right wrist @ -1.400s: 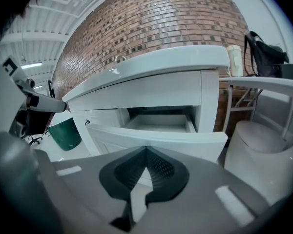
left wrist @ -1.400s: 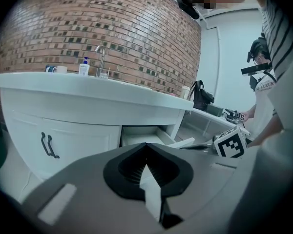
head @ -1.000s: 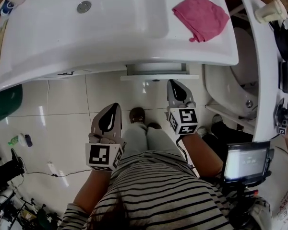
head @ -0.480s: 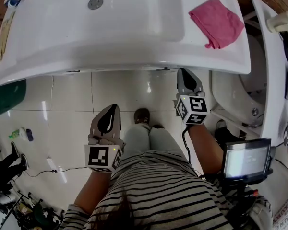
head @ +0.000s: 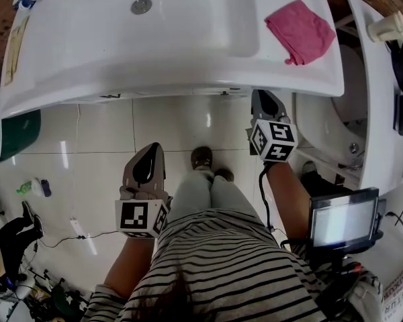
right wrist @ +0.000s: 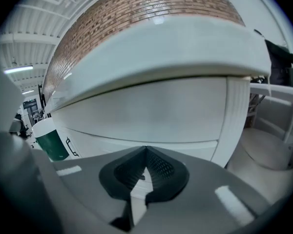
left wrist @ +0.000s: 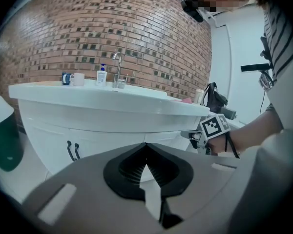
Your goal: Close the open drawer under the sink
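From above, the white sink hides the drawer below its front rim. In the right gripper view the white drawer front fills the frame just under the sink's rim. My right gripper is shut with nothing in it, its tips at or very near that front; I cannot tell whether they touch. In the left gripper view it reaches to the cabinet under the sink. My left gripper hangs back over the floor tiles, shut and empty.
A pink cloth lies on the sink's right side. A green bin stands at the left, and a second white basin at the right. Two black door handles show on the cabinet. The person's shoes are below the sink.
My right gripper has moved forward to the cabinet. The drawer that stuck out from under the sink has slid back out of sight in the head view. The left gripper barely moved.
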### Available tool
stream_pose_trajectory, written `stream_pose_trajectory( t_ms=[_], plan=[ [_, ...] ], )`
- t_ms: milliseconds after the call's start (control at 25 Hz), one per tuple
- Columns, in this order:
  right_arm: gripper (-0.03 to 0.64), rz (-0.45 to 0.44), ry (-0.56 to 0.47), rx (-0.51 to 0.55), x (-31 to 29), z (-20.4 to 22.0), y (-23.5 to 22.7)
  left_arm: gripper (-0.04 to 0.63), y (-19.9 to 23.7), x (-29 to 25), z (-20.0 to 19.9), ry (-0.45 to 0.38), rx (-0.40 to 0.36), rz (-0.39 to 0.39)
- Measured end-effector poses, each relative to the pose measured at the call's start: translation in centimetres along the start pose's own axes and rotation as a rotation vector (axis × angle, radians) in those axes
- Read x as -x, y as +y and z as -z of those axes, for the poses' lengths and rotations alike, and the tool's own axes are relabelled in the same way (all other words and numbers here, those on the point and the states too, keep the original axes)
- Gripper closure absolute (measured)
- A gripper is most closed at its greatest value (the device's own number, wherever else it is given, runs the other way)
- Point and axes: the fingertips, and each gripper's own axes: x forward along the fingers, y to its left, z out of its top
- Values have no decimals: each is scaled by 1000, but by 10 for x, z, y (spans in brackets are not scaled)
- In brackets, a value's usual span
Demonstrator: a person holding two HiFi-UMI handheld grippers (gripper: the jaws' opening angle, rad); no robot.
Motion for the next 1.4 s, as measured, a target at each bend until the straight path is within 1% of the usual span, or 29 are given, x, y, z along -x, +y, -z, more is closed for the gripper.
stream_pose_trajectory(
  t_ms=[120, 200, 360, 520, 640, 760, 840, 920, 1040, 1120, 1240, 1400],
  plan=[
    [620, -19, 18, 20, 44, -19, 23, 583, -2, 18, -28, -6, 14, 10],
    [620, -24, 15, 48, 81, -34, 34, 583, -10, 27, -48, -32, 11, 38],
    [620, -25, -40, 60, 160, -71, 49, 583, -35, 52, -90, -116, -18, 88],
    [620, -69, -111, 62, 243, -87, 72, 583, -68, 100, -110, -189, -41, 88],
    [620, -125, -156, 85, 312, -78, 88, 583, -105, 155, -103, -229, -69, 88],
    [620, -159, -186, 117, 380, -56, 95, 583, -139, 216, -81, -252, -92, 63],
    [620, -162, -177, 113, 427, -36, 96, 583, -158, 259, -59, -240, -87, 43],
    [620, -157, -167, 85, 473, -22, 96, 583, -172, 298, -38, -216, -83, 26],
    [620, -144, -180, 34, 528, -12, 98, 583, -186, 344, -16, -199, -73, 8],
    [620, -127, -212, 19, 550, -16, 101, 583, -190, 363, -12, -206, -78, 5],
    [620, -94, -265, 8, 566, -29, 108, 583, -188, 381, -17, -233, -78, 11],
    [620, -90, -329, 41, 573, -47, 127, 583, -180, 394, -33, -294, -76, -6]
  ],
)
